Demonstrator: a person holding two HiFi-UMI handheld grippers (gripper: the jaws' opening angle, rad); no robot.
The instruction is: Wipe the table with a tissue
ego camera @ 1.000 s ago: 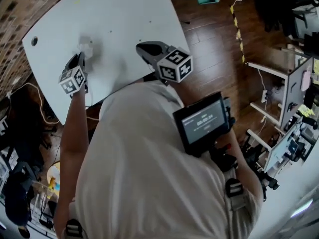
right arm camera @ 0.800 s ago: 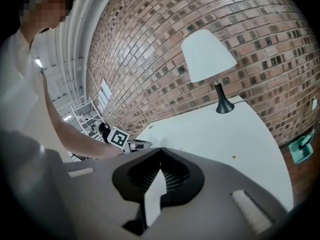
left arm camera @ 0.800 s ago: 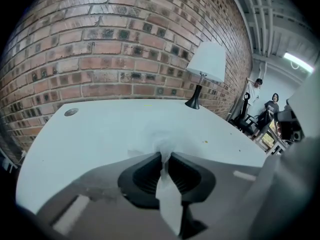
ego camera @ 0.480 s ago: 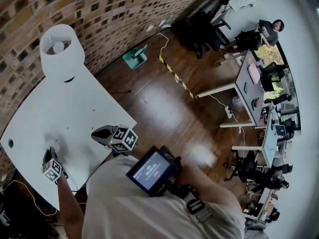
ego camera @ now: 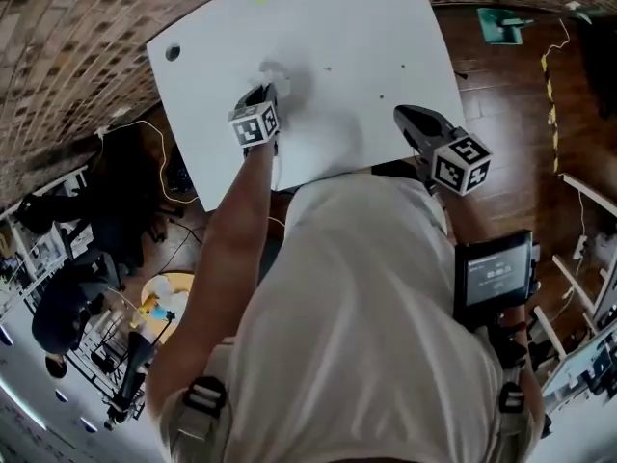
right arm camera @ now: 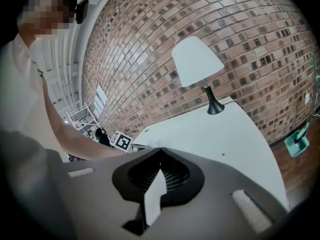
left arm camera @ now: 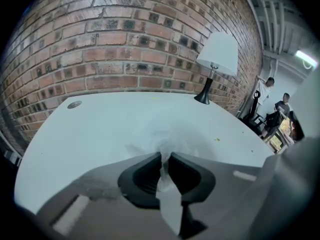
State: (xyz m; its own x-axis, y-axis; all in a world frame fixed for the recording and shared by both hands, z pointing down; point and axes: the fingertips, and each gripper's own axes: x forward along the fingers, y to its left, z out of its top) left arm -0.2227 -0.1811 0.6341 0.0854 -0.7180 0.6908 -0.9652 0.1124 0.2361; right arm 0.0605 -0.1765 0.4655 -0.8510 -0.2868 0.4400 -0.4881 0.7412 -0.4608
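Pale T-shirt (ego camera: 366, 297), black-buckled straps (ego camera: 204, 394); grey left claw (ego camera: 260, 93), right claw (ego camera: 400, 114), black ribbed pads (left arm camera: 145, 176), black-and-white marker cubes (ego camera: 461, 165).

The flat white desk (ego camera: 366, 46) and the crumpled white paper tissue (left arm camera: 162, 141) match; the brick wall (left arm camera: 125, 44) shows red-brown blocks with pale mortar; the wooden floor (ego camera: 501, 95) is dark brown.

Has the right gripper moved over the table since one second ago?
Yes, slightly. The right gripper now hangs nearer the near right corner of the white table; before, it was further in from that edge.
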